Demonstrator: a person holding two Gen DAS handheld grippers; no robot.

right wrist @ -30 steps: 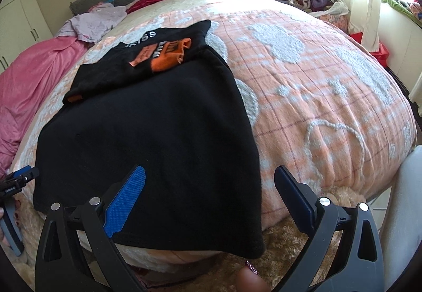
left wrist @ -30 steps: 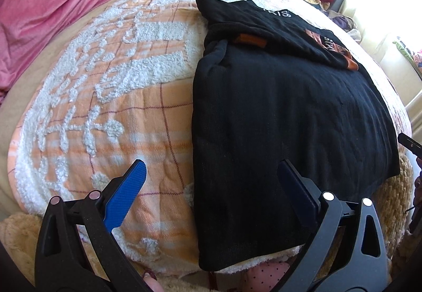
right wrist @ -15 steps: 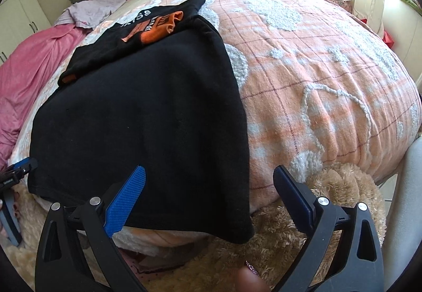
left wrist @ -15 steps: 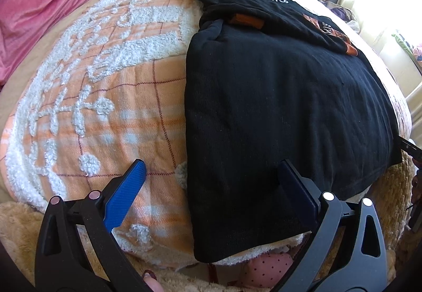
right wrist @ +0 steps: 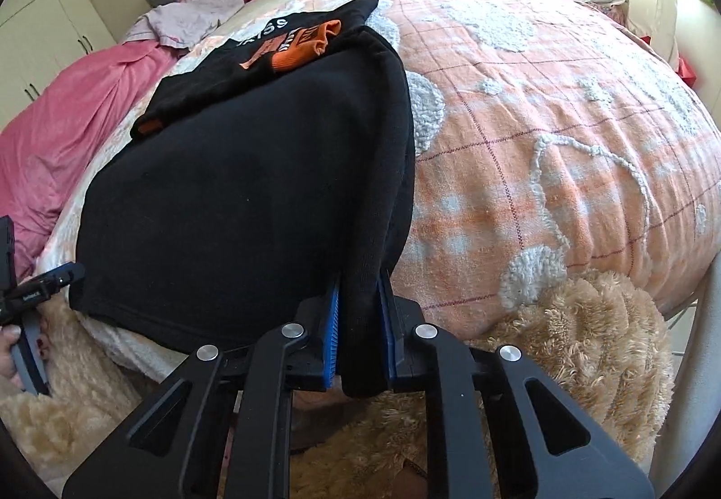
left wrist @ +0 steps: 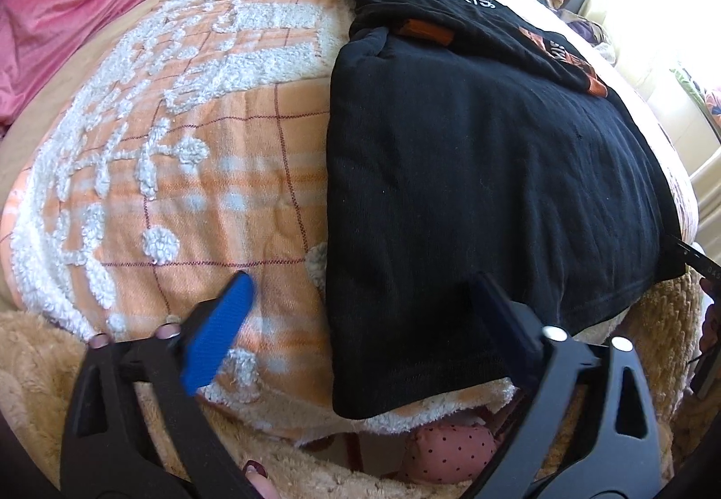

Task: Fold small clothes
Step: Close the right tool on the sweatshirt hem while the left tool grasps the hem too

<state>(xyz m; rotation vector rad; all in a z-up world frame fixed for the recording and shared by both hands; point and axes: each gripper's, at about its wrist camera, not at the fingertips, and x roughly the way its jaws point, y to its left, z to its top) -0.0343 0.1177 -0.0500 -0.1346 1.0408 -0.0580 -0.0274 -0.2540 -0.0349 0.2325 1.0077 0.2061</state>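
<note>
Black garment (right wrist: 243, 201) corner pinched, right gripper (right wrist: 358, 336)

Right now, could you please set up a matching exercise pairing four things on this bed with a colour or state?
Things:
1. right tongs
2. left tongs
3. sheet
4. patch

States or colours:
A. pink
B. open, just been closing, over the black garment's left edge
C. orange
D. shut on the garment's near right corner, just closed

Pairs: 1-D, 2-B, 3-A, 4-C

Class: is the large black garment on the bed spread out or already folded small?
Spread out: the black garment lies flat over the blanket, one corner pinched.
</note>
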